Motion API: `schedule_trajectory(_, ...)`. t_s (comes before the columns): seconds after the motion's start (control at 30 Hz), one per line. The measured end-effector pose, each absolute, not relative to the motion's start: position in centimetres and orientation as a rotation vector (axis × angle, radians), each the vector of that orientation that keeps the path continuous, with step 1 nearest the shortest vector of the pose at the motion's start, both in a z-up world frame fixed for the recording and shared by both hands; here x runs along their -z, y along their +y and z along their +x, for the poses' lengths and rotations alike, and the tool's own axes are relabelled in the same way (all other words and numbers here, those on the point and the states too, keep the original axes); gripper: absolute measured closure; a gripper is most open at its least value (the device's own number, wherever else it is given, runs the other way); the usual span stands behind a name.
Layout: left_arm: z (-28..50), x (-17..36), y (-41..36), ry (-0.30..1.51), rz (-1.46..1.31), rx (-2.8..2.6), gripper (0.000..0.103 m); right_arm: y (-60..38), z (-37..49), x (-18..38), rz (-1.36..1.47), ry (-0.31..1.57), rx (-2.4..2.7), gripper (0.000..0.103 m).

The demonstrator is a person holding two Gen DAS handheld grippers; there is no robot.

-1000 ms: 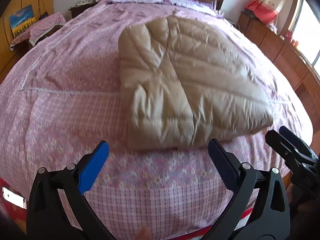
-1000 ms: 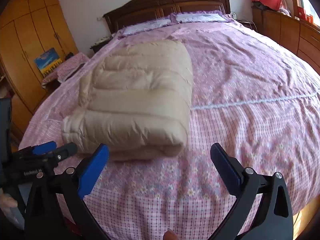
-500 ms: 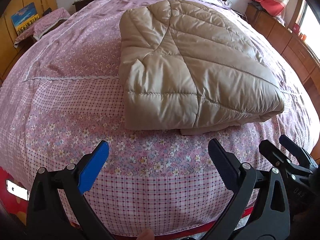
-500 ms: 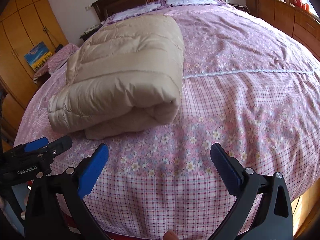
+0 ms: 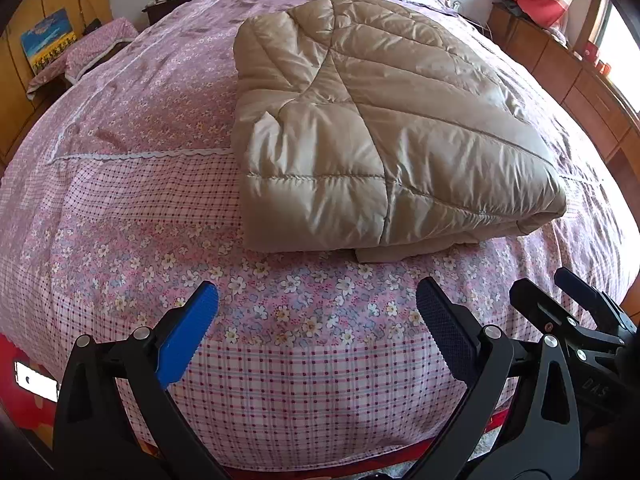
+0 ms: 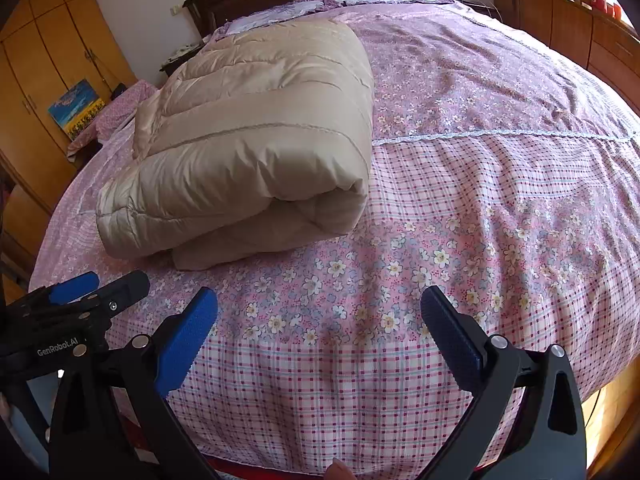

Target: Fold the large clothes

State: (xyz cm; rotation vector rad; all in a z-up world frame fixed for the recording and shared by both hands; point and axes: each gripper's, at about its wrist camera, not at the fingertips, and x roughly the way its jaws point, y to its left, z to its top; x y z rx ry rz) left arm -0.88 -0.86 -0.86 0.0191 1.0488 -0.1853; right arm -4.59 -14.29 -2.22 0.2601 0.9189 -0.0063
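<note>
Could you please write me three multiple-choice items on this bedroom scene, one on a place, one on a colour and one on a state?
1. Where does the folded jacket lie?
A. On the bedspread, short of the pillows
B. On the floor beside the bed
C. On the wooden wardrobe

2. What colour is the jacket?
A. Navy blue
B. Beige-tan
C. Bright red

3. How do the left gripper and the right gripper stand?
A. Both shut on the jacket
B. One open, one shut on the bedspread
C. Both open, holding nothing

Answers:
1. A, the bundle rests on the pink floral cover in both views.
2. B, the quilted fabric is a shiny tan.
3. C, each pair of blue pads stands wide apart over the bare cover, short of the jacket's near edge.
</note>
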Motion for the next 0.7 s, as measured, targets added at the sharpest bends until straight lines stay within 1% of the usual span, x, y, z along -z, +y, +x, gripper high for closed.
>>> schedule_trajectory(0.7, -1.22, 0.35, -1.61, 1.044, 0.026, 0.192, 0.004, -14.35, -4.2, 2.38, 0.266, 0.927, -0.002, 0.006)
